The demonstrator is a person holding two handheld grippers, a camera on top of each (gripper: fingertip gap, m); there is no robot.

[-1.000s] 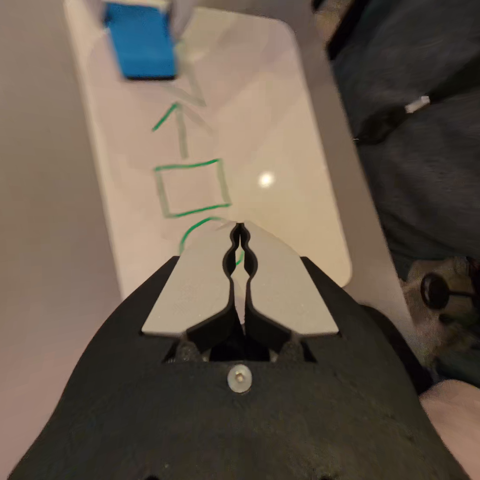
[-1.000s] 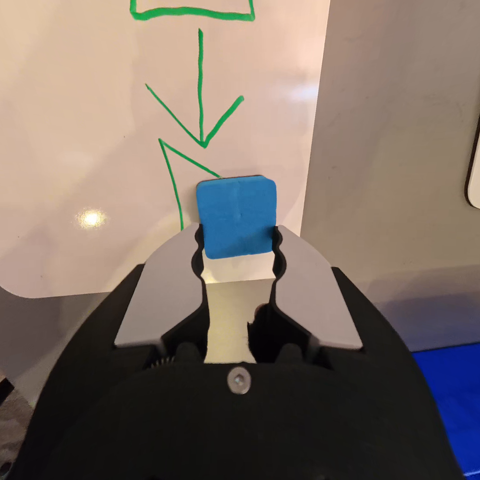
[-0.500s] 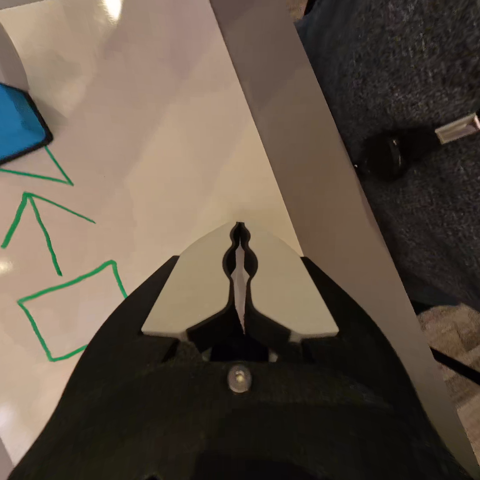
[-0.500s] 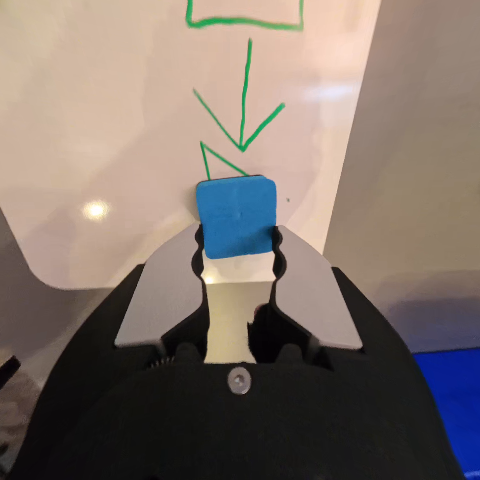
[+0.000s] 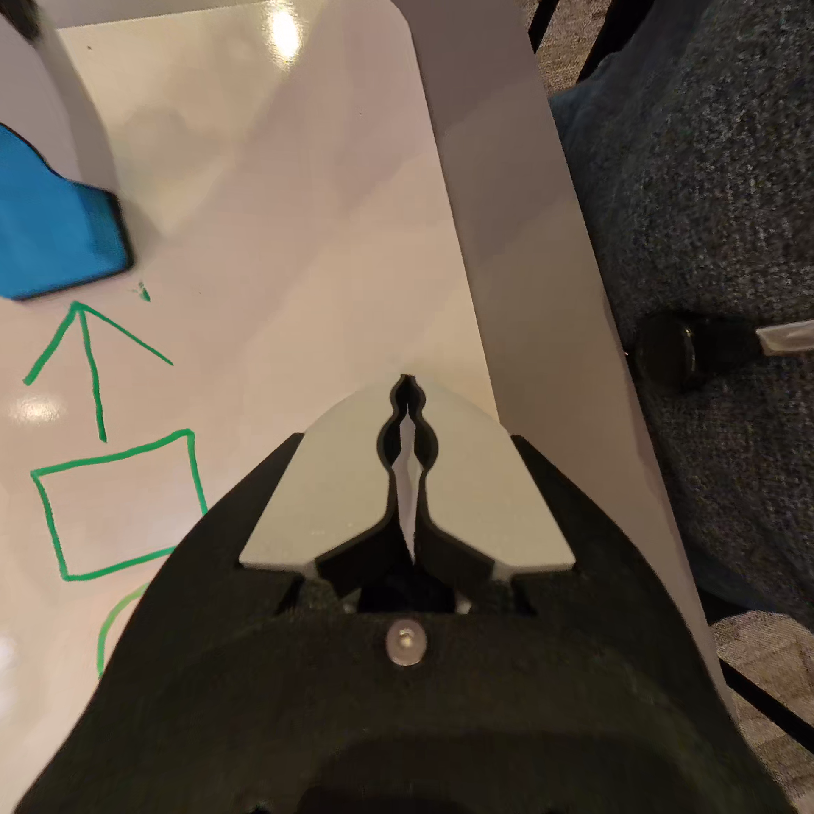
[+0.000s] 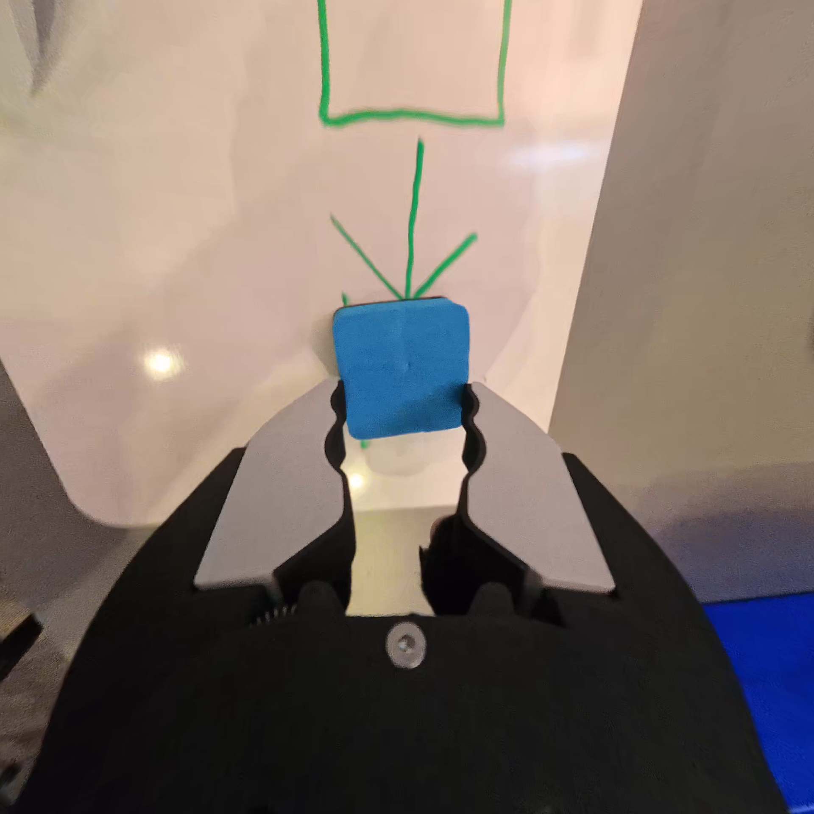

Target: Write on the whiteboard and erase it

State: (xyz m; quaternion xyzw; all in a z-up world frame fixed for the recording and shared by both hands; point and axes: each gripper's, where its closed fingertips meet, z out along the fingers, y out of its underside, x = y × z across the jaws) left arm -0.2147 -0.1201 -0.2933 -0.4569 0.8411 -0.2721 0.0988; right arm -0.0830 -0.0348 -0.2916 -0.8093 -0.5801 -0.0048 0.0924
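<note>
the right gripper (image 6: 403,407) has its fingers (image 6: 282,475) clamped on the sides of a blue eraser (image 6: 401,370), which presses flat on the whiteboard (image 6: 176,220) lying on the grey table (image 6: 704,308). just past the eraser runs a green arrow (image 6: 412,220), then a green square (image 6: 412,116). the left gripper (image 5: 407,383) has its fingers clenched with nothing between them, above the board's edge.

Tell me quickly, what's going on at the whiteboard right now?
Right gripper clamps blue eraser at the arrow tip. Left gripper shut, empty. Square still on whiteboard. Nothing in the way.
</note>
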